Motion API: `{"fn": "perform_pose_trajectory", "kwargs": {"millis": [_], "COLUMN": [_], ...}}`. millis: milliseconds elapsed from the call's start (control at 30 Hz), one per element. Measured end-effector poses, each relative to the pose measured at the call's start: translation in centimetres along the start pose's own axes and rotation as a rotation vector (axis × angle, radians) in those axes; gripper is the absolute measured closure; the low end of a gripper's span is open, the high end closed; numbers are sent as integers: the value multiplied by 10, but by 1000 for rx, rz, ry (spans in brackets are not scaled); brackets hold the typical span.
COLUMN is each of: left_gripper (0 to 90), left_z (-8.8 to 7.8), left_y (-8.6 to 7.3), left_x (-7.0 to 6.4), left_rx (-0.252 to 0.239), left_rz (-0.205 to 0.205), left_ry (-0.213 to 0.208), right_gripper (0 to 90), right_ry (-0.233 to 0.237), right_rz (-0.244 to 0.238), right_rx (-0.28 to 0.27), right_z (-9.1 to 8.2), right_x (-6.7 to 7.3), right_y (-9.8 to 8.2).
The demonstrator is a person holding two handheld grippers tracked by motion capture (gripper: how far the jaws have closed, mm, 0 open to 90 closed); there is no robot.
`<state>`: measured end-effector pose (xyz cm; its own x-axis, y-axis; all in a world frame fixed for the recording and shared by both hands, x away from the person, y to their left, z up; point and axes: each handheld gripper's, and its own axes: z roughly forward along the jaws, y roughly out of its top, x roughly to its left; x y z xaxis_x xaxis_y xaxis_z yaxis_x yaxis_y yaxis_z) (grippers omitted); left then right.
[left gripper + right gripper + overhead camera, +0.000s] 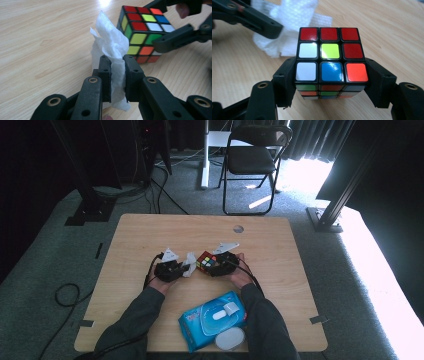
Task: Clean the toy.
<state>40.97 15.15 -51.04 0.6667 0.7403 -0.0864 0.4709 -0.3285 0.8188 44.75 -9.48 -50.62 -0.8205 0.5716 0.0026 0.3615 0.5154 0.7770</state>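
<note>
Pinching a white wipe [111, 47] just left of the cube [331, 60], the left tool [117, 75] faces the right tool [331, 80], whose jaws clasp the cube's sides on the bench [150, 235].

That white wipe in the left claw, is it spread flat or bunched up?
Bunched up. The white wipe stands crumpled in folds, pinched between the left gripper jaws, beside the cube.

The cube [331, 56] has black edges; its top face shows a red row, then white, yellow-green and red, then white, blue and orange. The wipe [111, 50] is plain white. Both grippers are black. The pack [212, 319] is light blue with a white lid. The tabletop [150, 230] is pale wood grain.
</note>
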Motion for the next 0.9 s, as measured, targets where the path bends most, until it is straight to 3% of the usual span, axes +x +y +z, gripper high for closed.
{"fn": "perform_pose_trajectory", "kwargs": {"millis": [367, 567, 900], "left_gripper": [806, 813, 818], "left_z": [-9, -13, -15], "left_y": [11, 13, 17], "left_x": [0, 4, 6], "left_rx": [-29, -46, -43], "left_rz": [17, 19, 28], "left_ry": [-34, -68, -72], "right_gripper": [342, 343, 343], "right_ry": [86, 109, 153], "right_rz": [-40, -72, -103], "right_rx": [-29, -46, -55], "right_z": [-3, -5, -7], "right_x": [17, 24, 31], "right_y": [9, 14, 16]}}
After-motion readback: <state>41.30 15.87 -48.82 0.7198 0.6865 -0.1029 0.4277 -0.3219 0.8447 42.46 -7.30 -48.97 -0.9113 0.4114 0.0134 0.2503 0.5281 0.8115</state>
